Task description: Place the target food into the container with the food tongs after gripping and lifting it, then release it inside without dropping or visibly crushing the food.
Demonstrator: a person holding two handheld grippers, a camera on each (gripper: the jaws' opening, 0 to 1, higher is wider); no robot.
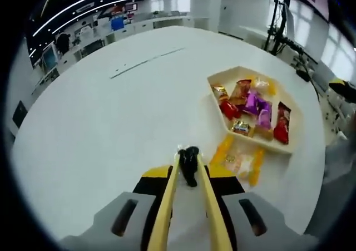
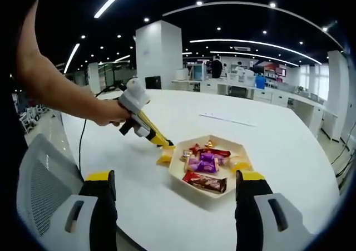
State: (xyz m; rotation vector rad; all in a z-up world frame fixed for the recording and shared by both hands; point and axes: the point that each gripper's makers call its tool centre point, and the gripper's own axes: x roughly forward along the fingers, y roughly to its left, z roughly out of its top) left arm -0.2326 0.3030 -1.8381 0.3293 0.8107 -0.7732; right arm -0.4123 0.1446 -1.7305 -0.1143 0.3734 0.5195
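Our left gripper squeezes the yellow tongs, tips nearly shut over a clear snack pack just beside the tray. Our right gripper waits wide open and empty. We think the grab comes next: pinch softly, lift, move into the tray. The white table sits in a bright office.

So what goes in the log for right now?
left tool: yellow tongs shut, empty | yellow-wrapped snack: on white table beside cream tray | right tool: open, idle
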